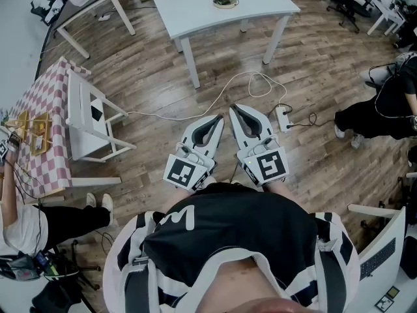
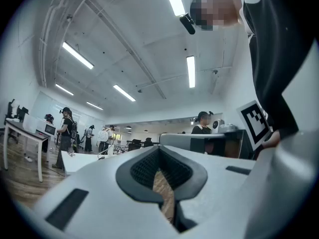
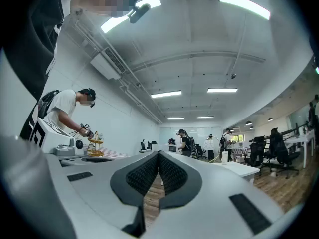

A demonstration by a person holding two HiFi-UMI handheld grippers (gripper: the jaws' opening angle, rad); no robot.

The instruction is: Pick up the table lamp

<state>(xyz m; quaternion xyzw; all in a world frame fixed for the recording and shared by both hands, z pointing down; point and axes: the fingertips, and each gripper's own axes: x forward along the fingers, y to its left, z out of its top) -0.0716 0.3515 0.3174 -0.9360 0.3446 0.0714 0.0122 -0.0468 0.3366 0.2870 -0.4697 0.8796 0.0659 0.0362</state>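
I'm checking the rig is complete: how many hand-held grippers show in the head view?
2. The white left hand-held gripper sits at centre, jaws together; the white right hand-held gripper lies beside it, also shut.

Left gripper (image 1: 219, 119) and right gripper (image 1: 233, 108) hang side by side above the wooden plank floor (image 1: 313, 64). A white rectangular table (image 1: 195, 12) stands ahead. At left, a white slatted chair (image 1: 81, 119) stands beside a pink-checked clothed table (image 1: 39, 103) — a white power strip (image 1: 284, 117) lies just right.

matt wood-plank floor (image 1: 313, 70) under a smooth white table (image 1: 195, 8)
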